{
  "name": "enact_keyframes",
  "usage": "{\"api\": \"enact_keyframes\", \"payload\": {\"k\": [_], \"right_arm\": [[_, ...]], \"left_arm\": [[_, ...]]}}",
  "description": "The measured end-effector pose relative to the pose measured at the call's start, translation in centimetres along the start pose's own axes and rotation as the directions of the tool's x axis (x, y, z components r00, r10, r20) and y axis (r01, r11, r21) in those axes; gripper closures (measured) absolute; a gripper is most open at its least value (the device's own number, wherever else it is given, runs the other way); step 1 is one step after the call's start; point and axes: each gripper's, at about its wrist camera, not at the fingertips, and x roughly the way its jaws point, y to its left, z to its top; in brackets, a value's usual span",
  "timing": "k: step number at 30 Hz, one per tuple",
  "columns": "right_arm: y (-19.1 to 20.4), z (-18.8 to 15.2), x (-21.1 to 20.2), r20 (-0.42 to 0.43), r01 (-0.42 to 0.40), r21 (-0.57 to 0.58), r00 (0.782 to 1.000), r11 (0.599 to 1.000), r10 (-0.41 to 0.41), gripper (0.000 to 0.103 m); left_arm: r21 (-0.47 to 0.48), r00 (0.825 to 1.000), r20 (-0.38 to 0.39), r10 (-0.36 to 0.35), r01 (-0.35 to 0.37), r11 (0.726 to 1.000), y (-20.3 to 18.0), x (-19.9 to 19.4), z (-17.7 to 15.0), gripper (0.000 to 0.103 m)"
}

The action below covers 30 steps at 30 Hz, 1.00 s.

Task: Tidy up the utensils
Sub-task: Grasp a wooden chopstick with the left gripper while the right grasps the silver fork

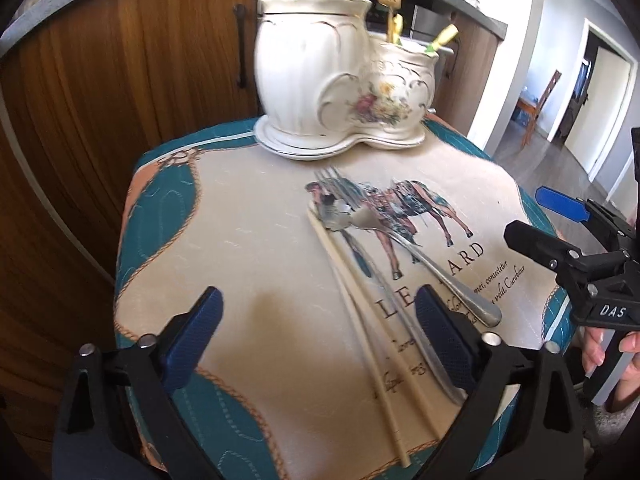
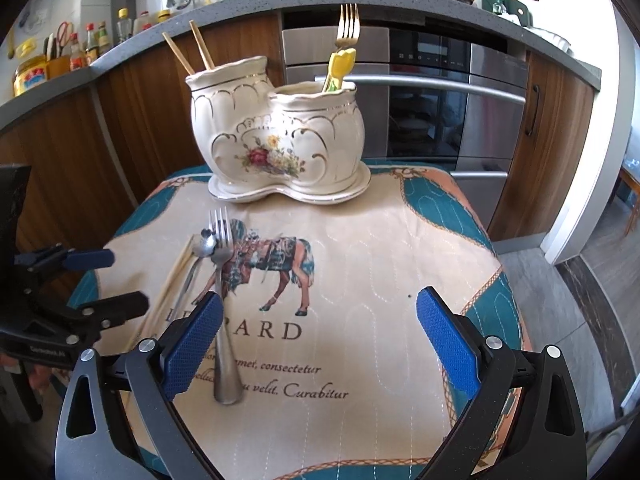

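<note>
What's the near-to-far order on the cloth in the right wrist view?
Right gripper → silver fork → spoon → ceramic two-pot utensil holder → oven.

2 claws (left, right) agape, empty

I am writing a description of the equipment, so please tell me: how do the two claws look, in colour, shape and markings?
Both look alike. The left claw and the right claw each have two black angular plastic arms with silver rivets, ending in blue textured pads. Seen from the side, the right claw's body carries a white "DAS" label. Bare fingers of the person's hand show behind it. No cables are visible.
</note>
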Motion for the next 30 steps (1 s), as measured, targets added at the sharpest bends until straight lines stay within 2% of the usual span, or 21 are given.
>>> {"api": "enact_keyframes", "payload": {"k": [1, 3, 4, 5, 6, 8, 9, 11, 16, 22, 26, 30], "right_arm": [[0.1, -0.1, 0.1, -0.005, -0.004, -0.011, 1.0, 1.0, 0.004, 0.009], [0.3, -0.1, 0.3, -0.025, -0.022, -0.035, 0.999, 0.999, 0.021, 0.021], [0.5, -0.1, 0.5, -0.038, -0.031, -0.046, 0.999, 0.998, 0.03, 0.025], [0.6, -0.2, 0.6, -0.048, -0.038, -0.053, 0.998, 0.998, 0.035, 0.033], [0.7, -0.2, 0.8, -0.064, -0.05, -0.063, 0.997, 0.997, 0.046, 0.038], [1.0, -0.3, 0.9, -0.079, -0.071, -0.071, 0.995, 0.995, 0.065, 0.043], [1.2, -0.4, 1.0, -0.086, -0.084, -0.072, 0.993, 0.994, 0.078, 0.045], [1.7, -0.3, 1.2, -0.101, -0.106, -0.079, 0.99, 0.991, 0.098, 0.048], [3.3, 0.2, 2.5, -0.147, -0.146, -0.115, 0.981, 0.983, 0.129, 0.054], [4.8, 1.2, 4.4, -0.202, -0.215, -0.115, 0.961, 0.97, 0.189, 0.058], [5.8, 1.6, 5.6, -0.237, -0.228, -0.127, 0.952, 0.965, 0.194, 0.067], [6.7, 2.1, 6.7, -0.257, -0.207, -0.145, 0.952, 0.967, 0.165, 0.074]], "left_arm": [[0.007, 1.0, -0.008, -0.001, 0.001, 1.0, -0.3, 0.2, 0.1, 0.02], [0.005, 1.0, -0.026, -0.003, 0.003, 1.0, -0.5, 0.5, 0.4, 0.024], [0.0, 0.999, -0.035, -0.011, 0.011, 1.0, -0.6, 0.7, 0.5, 0.031], [-0.005, 0.999, -0.05, -0.019, 0.019, 1.0, -0.6, 0.8, 0.6, 0.039], [-0.011, 0.998, -0.062, -0.027, 0.026, 1.0, -0.6, 1.0, 0.8, 0.042], [-0.026, 0.995, -0.082, -0.051, 0.049, 0.998, -0.6, 1.3, 1.1, 0.053], [-0.028, 0.995, -0.089, -0.056, 0.053, 0.998, -0.6, 1.5, 1.3, 0.054], [-0.02, 0.994, -0.101, -0.041, 0.039, 0.999, -0.7, 1.9, 1.5, 0.066], [-0.059, 0.992, -0.117, -0.041, 0.034, 0.998, -0.1, 2.4, 1.6, 0.088], [-0.104, 0.993, -0.102, -0.064, 0.053, 0.993, 1.1, 1.8, 1.4, 0.097], [-0.113, 0.993, -0.087, -0.08, 0.07, 0.991, 1.4, 1.0, 1.6, 0.097], [-0.114, 0.994, -0.072, -0.087, 0.079, 0.99, 1.5, 0.3, 1.8, 0.097]]}}
